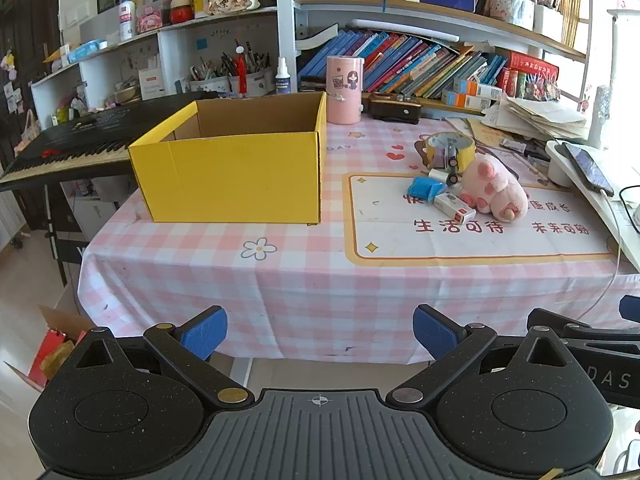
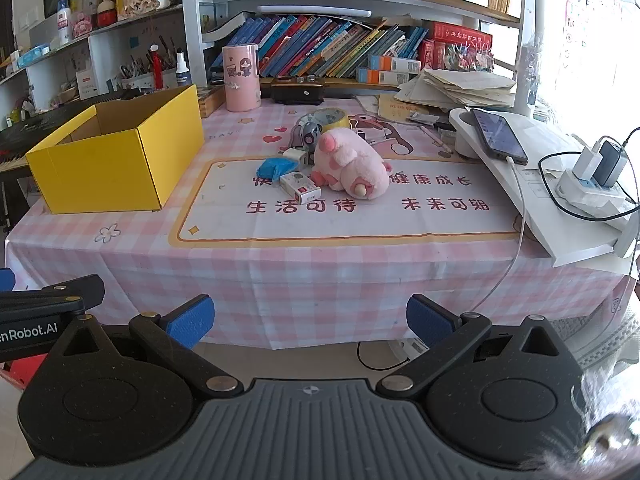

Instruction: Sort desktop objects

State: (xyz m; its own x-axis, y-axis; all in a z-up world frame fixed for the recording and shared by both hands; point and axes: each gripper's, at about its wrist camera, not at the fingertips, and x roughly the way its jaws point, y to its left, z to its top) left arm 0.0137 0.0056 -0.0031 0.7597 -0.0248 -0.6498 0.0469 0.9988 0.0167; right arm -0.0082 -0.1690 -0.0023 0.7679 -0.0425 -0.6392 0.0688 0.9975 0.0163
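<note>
**A:** Where do the tools stand?

**B:** The left gripper (image 1: 320, 332) has its blue-padded fingers spread wide with nothing between them, hanging off the near edge of the table. The right gripper (image 2: 310, 322) is the same: released, empty, short of the table edge.

**A:** So how far along is the sorting?

**B:** By my reading, not begun. The open yellow cardboard box (image 1: 232, 160) sits at the table's left and looks empty as far as its inside shows. Everything loose lies in one cluster well to its right: the pink plush pig (image 2: 350, 168) on its side, a crumpled blue packet (image 2: 276, 168) just beside it, a small white carton with a red end (image 2: 300, 190) touching the pig's front, a roll of yellowish tape (image 2: 326, 118) behind, and a few small items I can't identify.

**A:** And the surface?

**B:** A pink-and-white checked tablecloth (image 2: 320, 280) with a printed white mat (image 2: 344, 220) under the cluster.

**A:** The room?

**B:** Crowded. A tall pink cylinder (image 1: 344, 90) stands behind the box, leaning books fill the shelves (image 1: 420, 68), a black keyboard (image 1: 72, 144) sits left, and a phone (image 2: 498, 136) is charging right.
</note>
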